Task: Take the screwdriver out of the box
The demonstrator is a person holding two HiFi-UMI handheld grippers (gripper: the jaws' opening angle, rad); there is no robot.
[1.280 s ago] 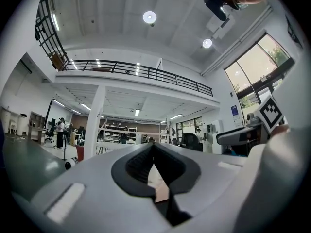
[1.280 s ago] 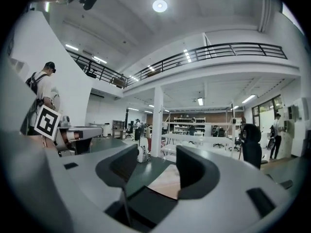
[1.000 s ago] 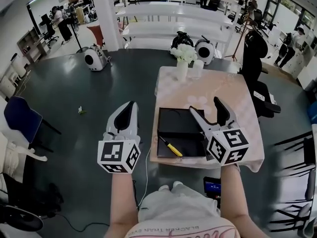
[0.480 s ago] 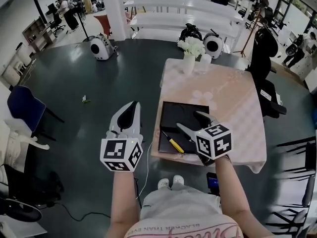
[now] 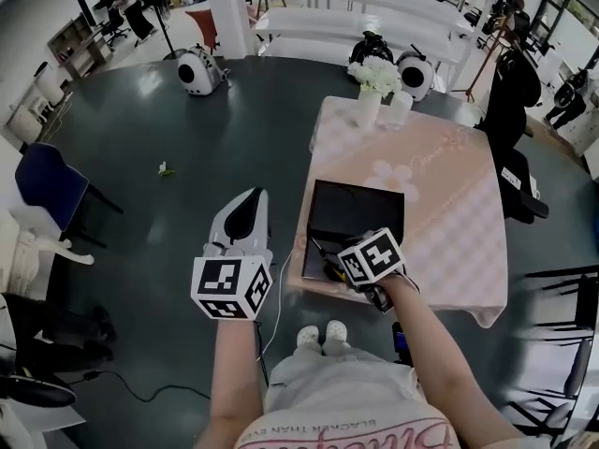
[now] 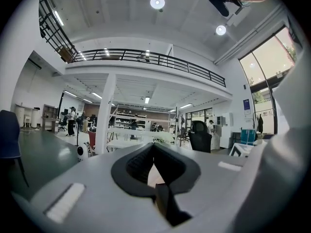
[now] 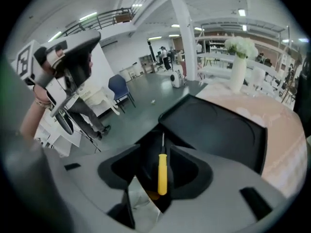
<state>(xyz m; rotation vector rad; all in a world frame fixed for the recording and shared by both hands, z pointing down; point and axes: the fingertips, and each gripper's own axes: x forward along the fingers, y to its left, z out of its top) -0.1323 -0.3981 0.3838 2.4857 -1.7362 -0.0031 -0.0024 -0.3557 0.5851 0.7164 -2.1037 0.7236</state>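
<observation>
While I look down in the head view, my left claw point(image 5: 247, 197) hangs left of the counter point(image 5: 440, 185) over the floor, and my right claw point(image 5: 329, 267) dips into the near left corner of the open black box point(image 5: 360, 215), where the yellow-handled screwdriver point(image 5: 319, 249) lies; in the left gripper view that claw's jaws meet at the tips with nothing in them. In the right gripper view my right claw's jaws stand apart, having just been closing, and the screwdriver point(image 7: 162, 171) lies between them in the box, handle toward me, not yet pinched
</observation>
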